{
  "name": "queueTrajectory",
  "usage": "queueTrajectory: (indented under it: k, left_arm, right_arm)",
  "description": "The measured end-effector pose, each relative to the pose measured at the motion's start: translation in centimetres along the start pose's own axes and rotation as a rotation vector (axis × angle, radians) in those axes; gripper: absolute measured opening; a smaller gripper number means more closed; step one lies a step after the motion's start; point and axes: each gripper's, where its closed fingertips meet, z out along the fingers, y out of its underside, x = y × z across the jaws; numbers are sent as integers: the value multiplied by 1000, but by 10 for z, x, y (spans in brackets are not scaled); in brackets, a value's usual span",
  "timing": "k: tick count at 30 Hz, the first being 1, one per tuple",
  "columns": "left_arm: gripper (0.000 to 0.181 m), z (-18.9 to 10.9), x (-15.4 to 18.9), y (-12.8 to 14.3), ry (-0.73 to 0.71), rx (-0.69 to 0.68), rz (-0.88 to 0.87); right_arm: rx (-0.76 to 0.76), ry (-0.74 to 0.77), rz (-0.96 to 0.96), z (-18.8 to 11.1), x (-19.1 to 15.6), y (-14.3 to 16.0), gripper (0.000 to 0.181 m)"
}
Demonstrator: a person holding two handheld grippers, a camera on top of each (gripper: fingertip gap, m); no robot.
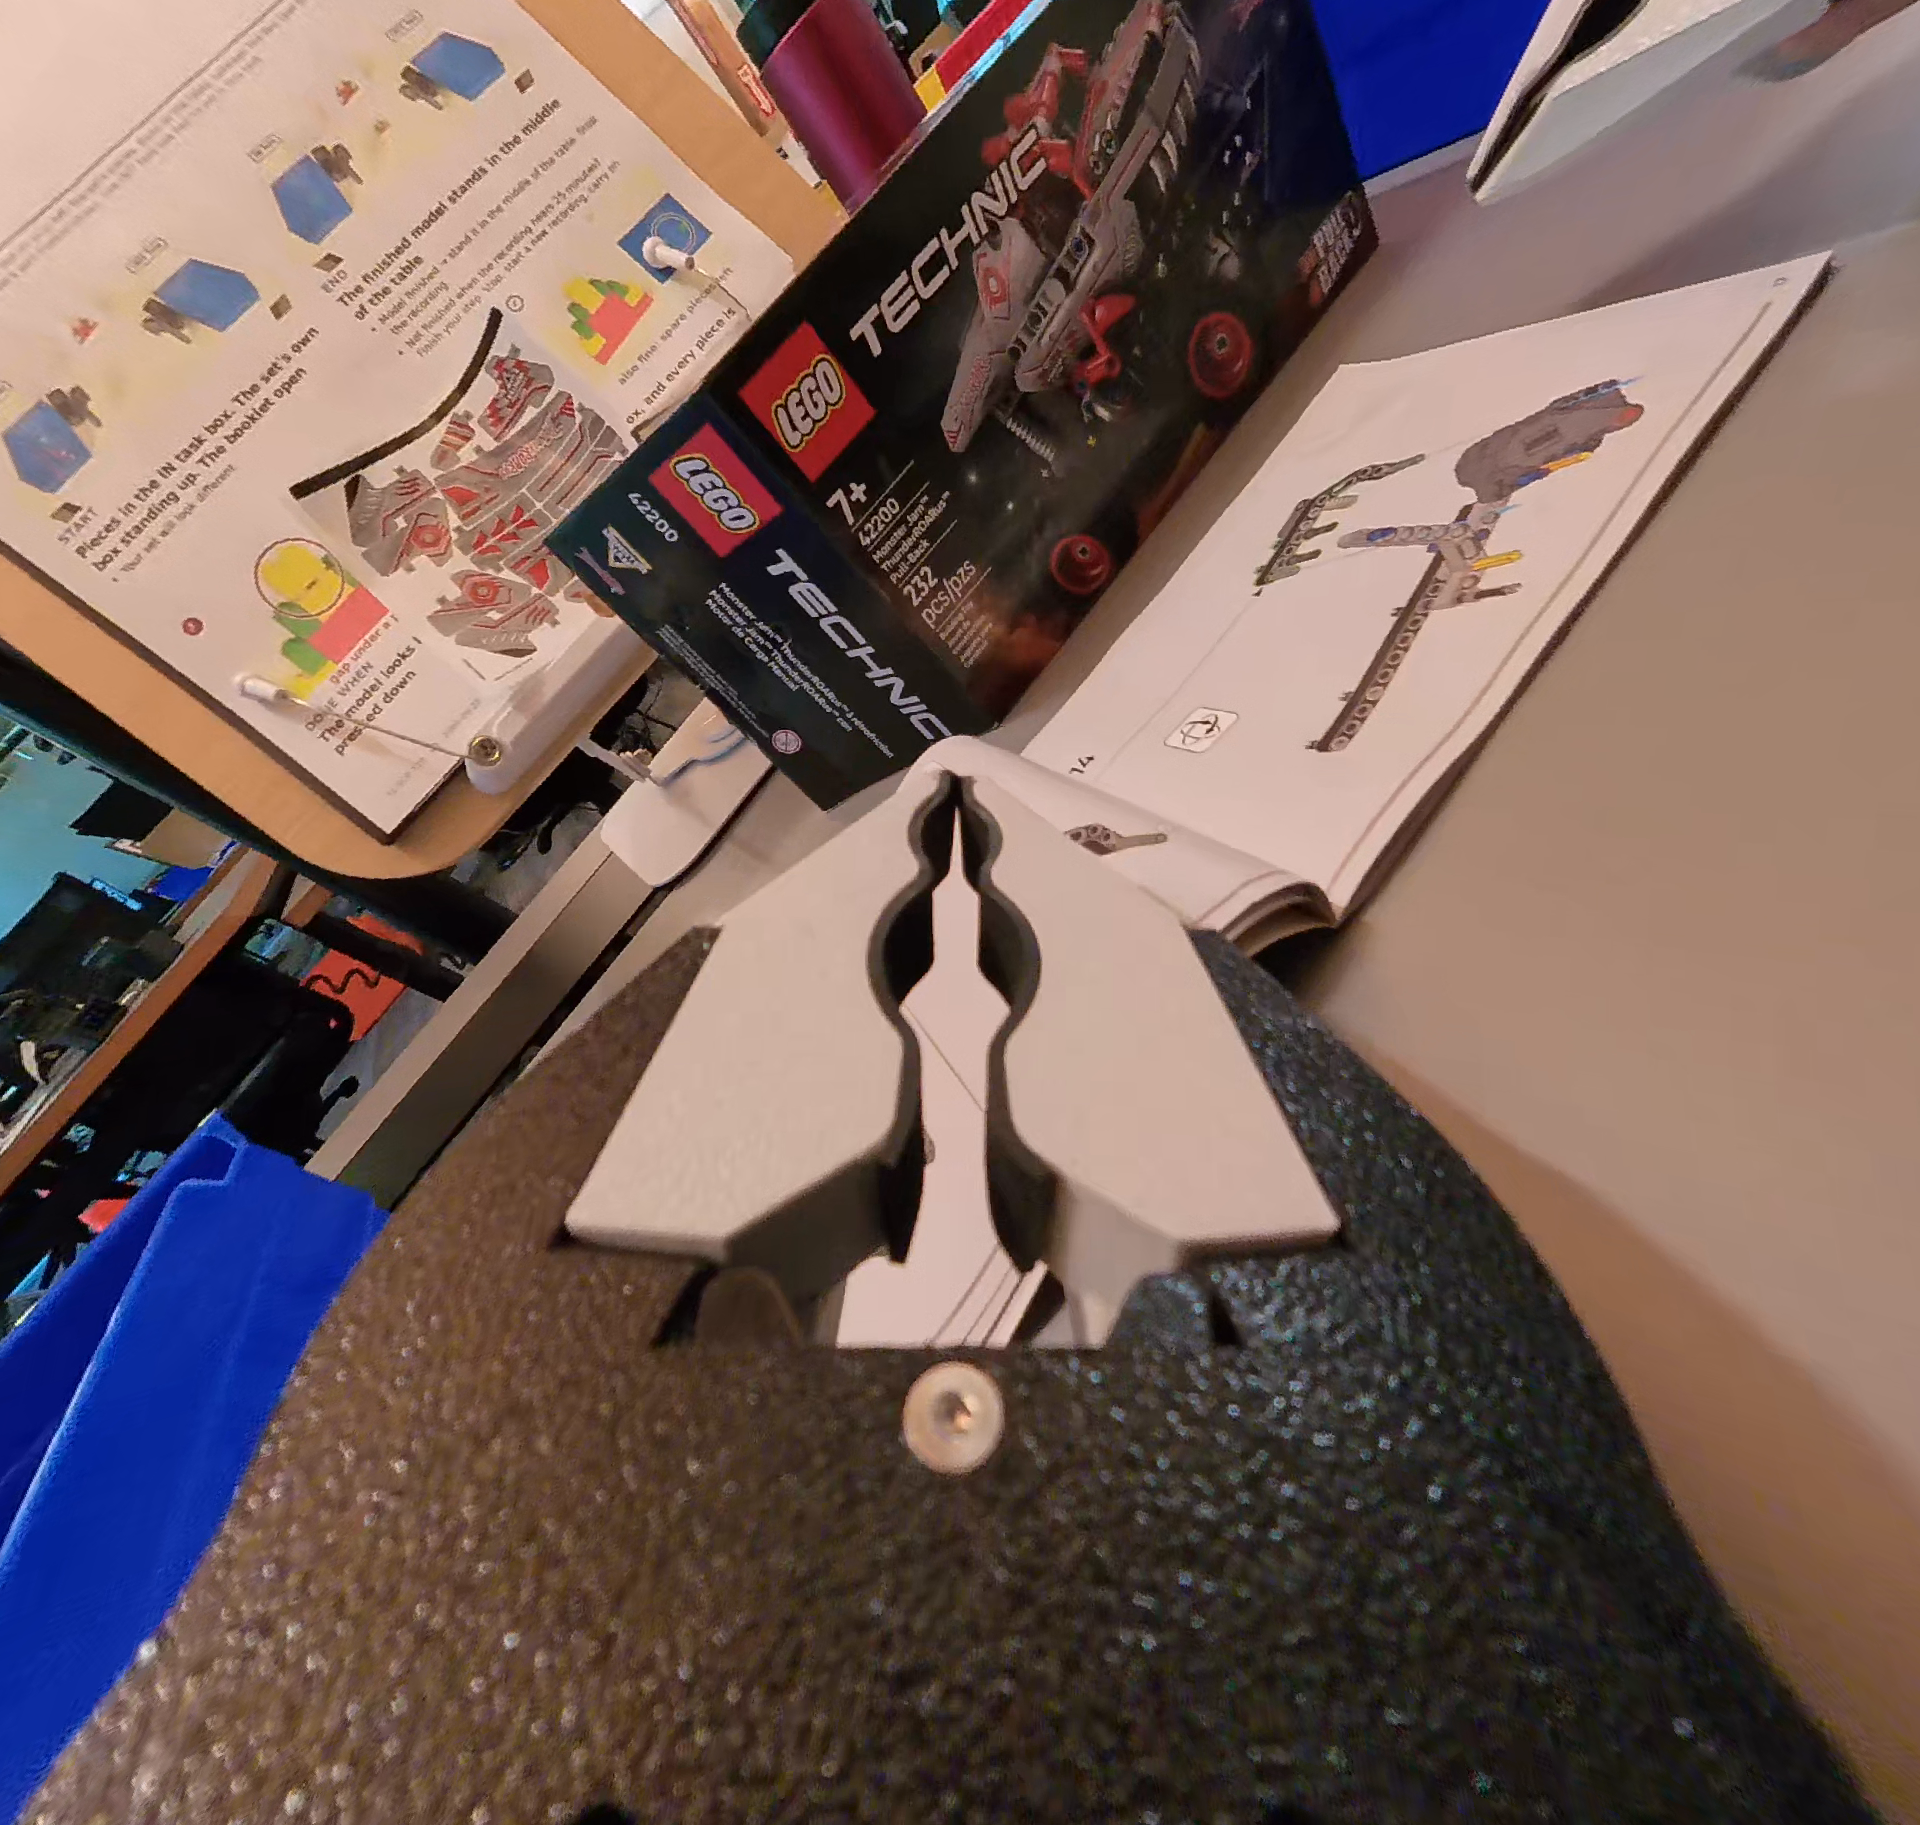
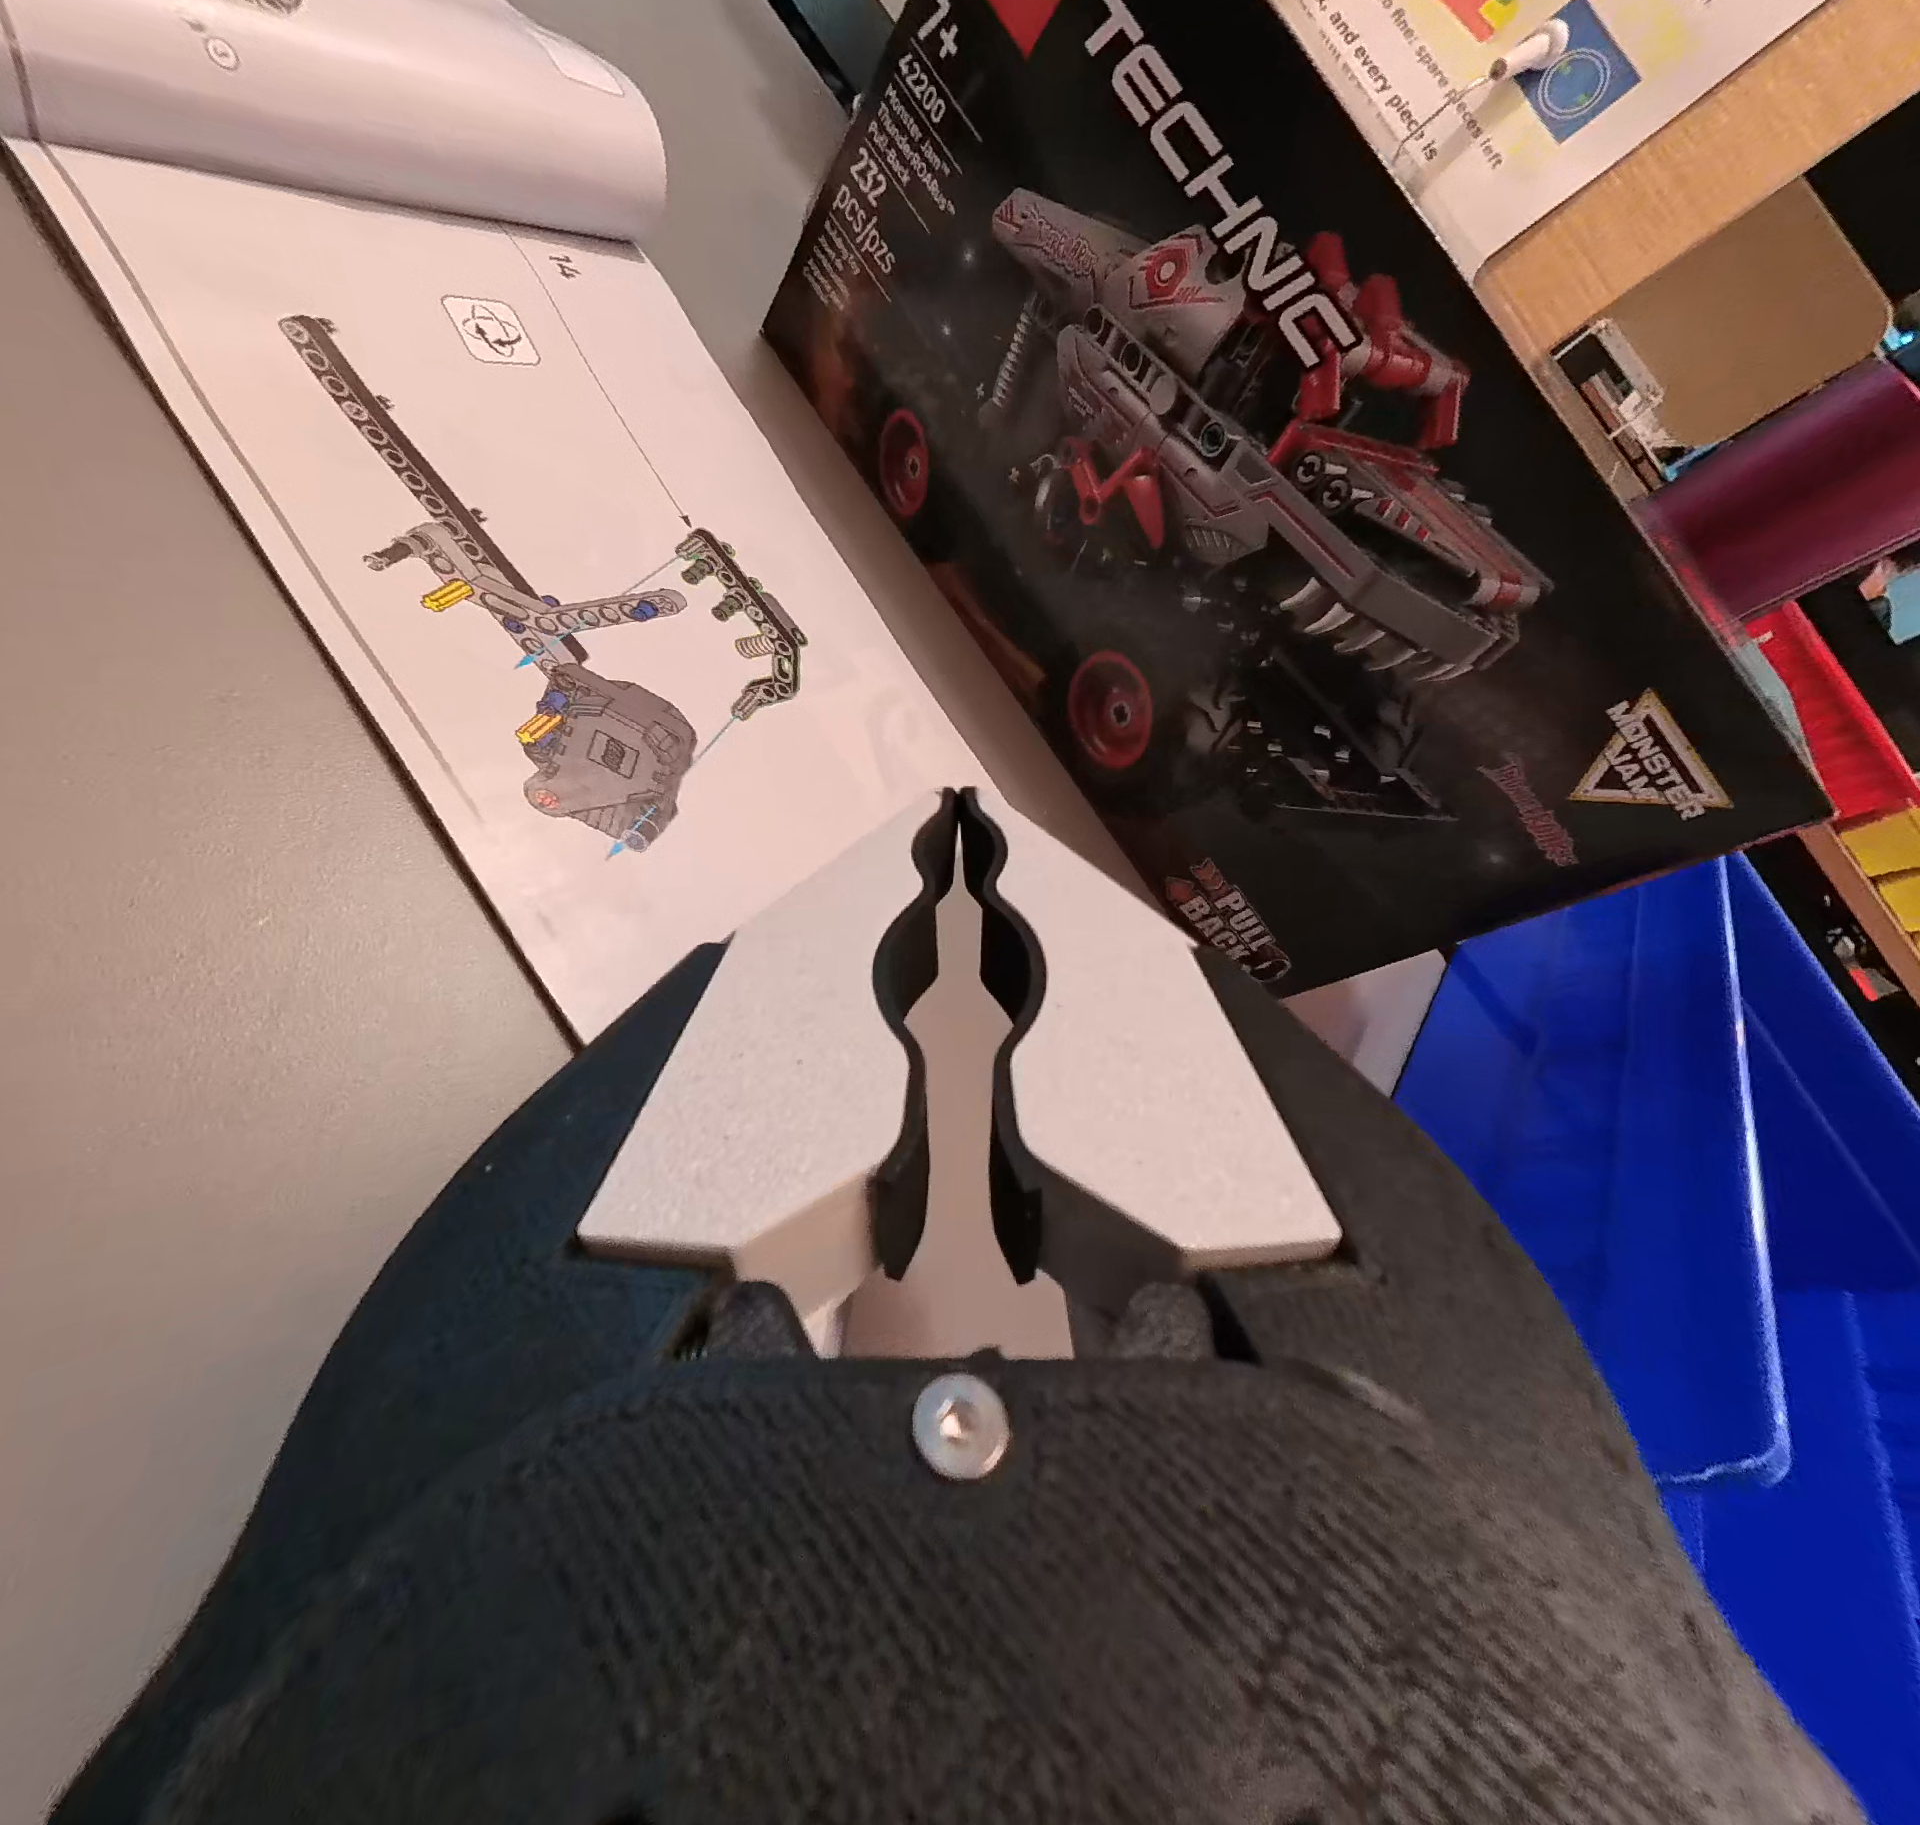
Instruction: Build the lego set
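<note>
The grey table (image 2: 187,840) lies bare along the left side of the right wrist view and down the right side of the left wrist view; its far edge runs behind the set box. The open instruction booklet (image 2: 582,487) lies flat on the table, taking up the upper left of the right wrist view, one page curling up at the top. Just beside it stands the dark lego set box (image 2: 1226,445), upright, filling the upper right and closing off that side. A blue bin (image 2: 1621,1204) sits at the lower right, below the box.

In the left wrist view a printed instruction sheet on a wooden stand (image 1: 312,321) fills the upper left, with a maroon cup (image 1: 842,82) behind the box and another blue bin (image 1: 135,1412) at the lower left.

The left gripper (image 1: 956,788) has its tips together with nothing between them, above the booklet's near corner. The right gripper (image 2: 961,801) is likewise closed and empty, over the booklet's edge.
</note>
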Motion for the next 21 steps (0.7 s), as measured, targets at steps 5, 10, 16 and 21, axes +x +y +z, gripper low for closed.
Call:
queueTrajectory:
  k: [5, 10, 16, 21]
  left_arm:
    - [0, 1, 0, 2, 8, -11, -4]
    - [0, 1, 1, 2, 9, -10, -4]
    - [0, 1, 1, 2, 13, -12, -4]
    - [0, 2, 3, 2, 20, -14, -1]
  right_arm:
    - [34, -28, -19, 1, -7, -6, 0]
    - [41, -27, -25, 2, -9, -7, 0]
    - [30, -35, -40, 3, -11, -5, 0]
    - [21, -35, -48, 4, -11, -3, 0]
